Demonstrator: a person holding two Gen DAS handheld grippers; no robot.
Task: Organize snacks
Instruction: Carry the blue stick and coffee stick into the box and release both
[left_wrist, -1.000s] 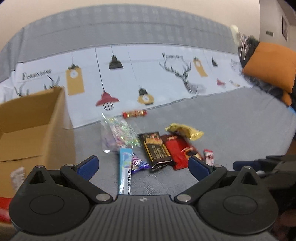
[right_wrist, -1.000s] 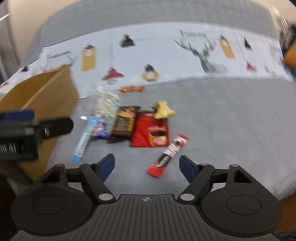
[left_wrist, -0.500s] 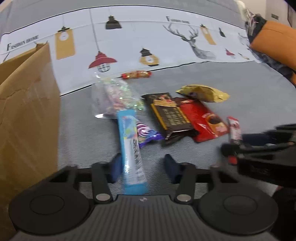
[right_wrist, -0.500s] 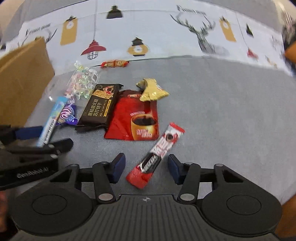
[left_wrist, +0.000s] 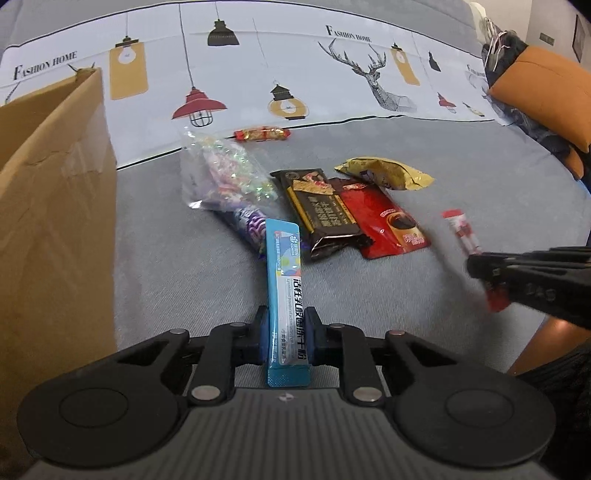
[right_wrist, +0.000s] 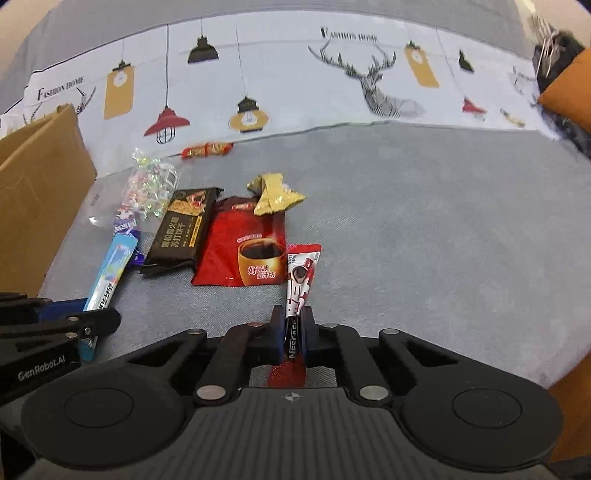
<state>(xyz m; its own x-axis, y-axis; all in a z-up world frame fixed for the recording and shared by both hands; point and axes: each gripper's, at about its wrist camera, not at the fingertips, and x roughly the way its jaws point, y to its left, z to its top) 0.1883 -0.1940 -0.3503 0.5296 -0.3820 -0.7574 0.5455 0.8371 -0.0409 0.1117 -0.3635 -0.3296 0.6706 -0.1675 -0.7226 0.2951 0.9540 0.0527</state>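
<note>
My left gripper (left_wrist: 286, 338) is shut on the near end of a long blue stick pack (left_wrist: 286, 280), which also shows in the right wrist view (right_wrist: 110, 271). My right gripper (right_wrist: 293, 334) is shut on a red and white Nescafe stick (right_wrist: 297, 288), seen blurred in the left wrist view (left_wrist: 463, 232). On the grey cover lie a dark biscuit pack (left_wrist: 321, 210), a red coffee pouch (left_wrist: 388, 225), a gold packet (left_wrist: 388, 173), a clear candy bag (left_wrist: 225, 173), a purple candy (left_wrist: 249, 225) and a small red candy bar (left_wrist: 262, 133).
An open cardboard box (left_wrist: 51, 206) stands close at the left, and shows in the right wrist view (right_wrist: 33, 192). A printed white sheet (left_wrist: 258, 74) covers the back. An orange cushion (left_wrist: 543, 92) lies at the far right.
Both grippers moved in and closed: the left onto the blue stick pack, the right onto the Nescafe stick. Both jaws were open half a second ago.
</note>
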